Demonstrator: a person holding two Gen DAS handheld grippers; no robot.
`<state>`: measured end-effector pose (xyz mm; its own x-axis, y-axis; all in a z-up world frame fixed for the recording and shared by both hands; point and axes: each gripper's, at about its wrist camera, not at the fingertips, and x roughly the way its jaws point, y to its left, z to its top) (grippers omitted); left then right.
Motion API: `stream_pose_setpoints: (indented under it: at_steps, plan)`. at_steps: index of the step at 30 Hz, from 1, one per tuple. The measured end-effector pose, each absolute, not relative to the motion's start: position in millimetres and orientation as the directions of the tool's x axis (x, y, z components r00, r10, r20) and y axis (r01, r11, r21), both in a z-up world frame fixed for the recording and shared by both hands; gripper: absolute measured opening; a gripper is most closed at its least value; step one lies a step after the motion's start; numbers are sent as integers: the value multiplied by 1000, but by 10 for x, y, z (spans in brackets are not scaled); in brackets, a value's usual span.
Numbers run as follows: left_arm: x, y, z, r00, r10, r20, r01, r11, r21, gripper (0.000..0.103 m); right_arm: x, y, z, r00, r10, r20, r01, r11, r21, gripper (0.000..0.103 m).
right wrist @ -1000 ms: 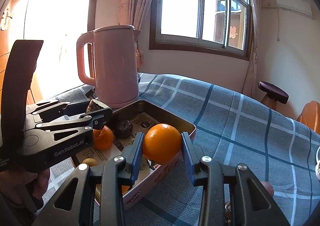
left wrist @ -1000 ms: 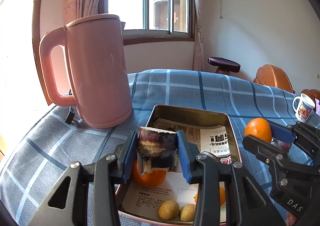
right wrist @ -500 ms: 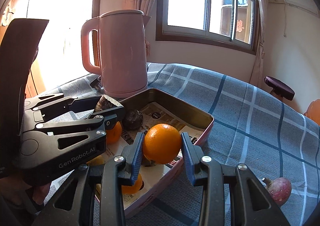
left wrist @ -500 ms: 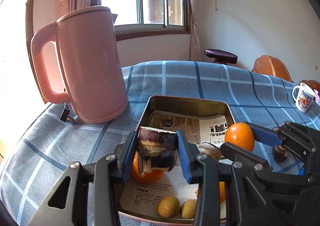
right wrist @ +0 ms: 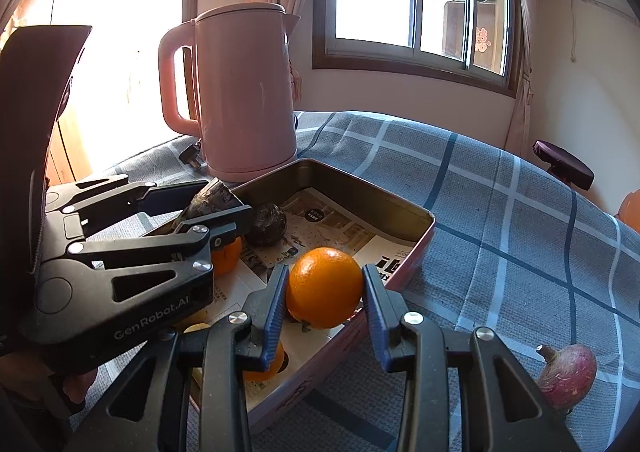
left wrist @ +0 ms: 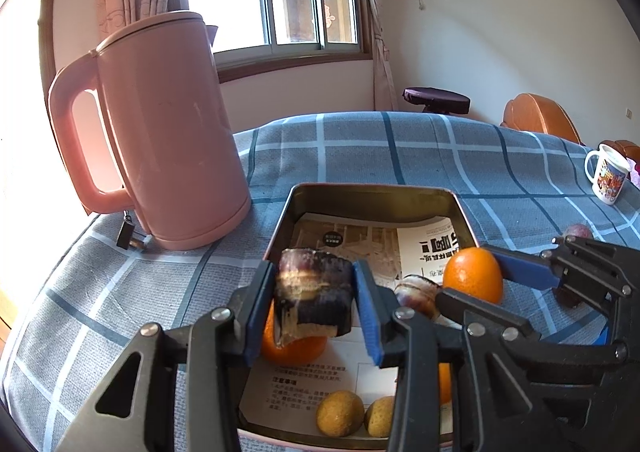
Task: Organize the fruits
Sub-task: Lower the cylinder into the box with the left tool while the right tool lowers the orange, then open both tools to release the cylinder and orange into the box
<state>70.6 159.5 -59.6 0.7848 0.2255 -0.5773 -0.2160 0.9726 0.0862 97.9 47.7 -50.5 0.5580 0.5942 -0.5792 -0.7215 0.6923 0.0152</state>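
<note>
My left gripper (left wrist: 314,302) is shut on a dark purple sugarcane chunk (left wrist: 312,298) over the near left part of a metal tin (left wrist: 372,192) lined with newspaper. My right gripper (right wrist: 325,292) is shut on an orange (right wrist: 324,286) above the tin's right side (right wrist: 426,218); the same orange (left wrist: 472,278) shows in the left wrist view. In the tin lie another orange (left wrist: 292,350), a dark round fruit (right wrist: 266,224), and two small yellow-brown fruits (left wrist: 340,414). A further orange (right wrist: 264,366) sits under my right fingers.
A tall pink kettle (left wrist: 160,132) with its plug (left wrist: 130,234) stands left of the tin on the blue checked cloth (right wrist: 500,212). A reddish root vegetable (right wrist: 568,374) lies on the cloth at right. A printed mug (left wrist: 608,174) stands far right; a stool (left wrist: 436,98) beyond the table.
My right gripper has carried the orange leftward and slightly down, from outside the tin's right edge to over its inside. The left gripper with the sugarcane has stayed about where it was.
</note>
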Motion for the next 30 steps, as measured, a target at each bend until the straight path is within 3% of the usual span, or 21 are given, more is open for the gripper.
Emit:
stream_pose_setpoints:
  at_steps: [14, 17, 19, 21, 28, 30]
  plan:
    - [751, 1679, -660, 777, 179, -604, -199, 979, 33, 49, 988, 494, -516, 539, 603, -589, -735, 678, 22, 40]
    - [735, 1691, -645, 774, 201, -601, -221, 974, 41, 59, 981, 466, -496, 543, 604, -583, -731, 682, 26, 45]
    - [717, 1723, -637, 771, 211, -600, -236, 971, 38, 66, 983, 431, -476, 553, 595, -583, -719, 695, 28, 60]
    - [700, 1741, -625, 769, 217, -602, -244, 969, 37, 72, 973, 381, -446, 549, 604, -578, -718, 694, 43, 68]
    - [645, 1689, -517, 771, 219, -597, -254, 967, 26, 93, 888, 46, -256, 600, 558, -573, -684, 729, -6, 70]
    - [627, 1640, -465, 776, 231, -588, -263, 964, 31, 95, 899, -126, -200, 618, 543, -569, -663, 748, -6, 70]
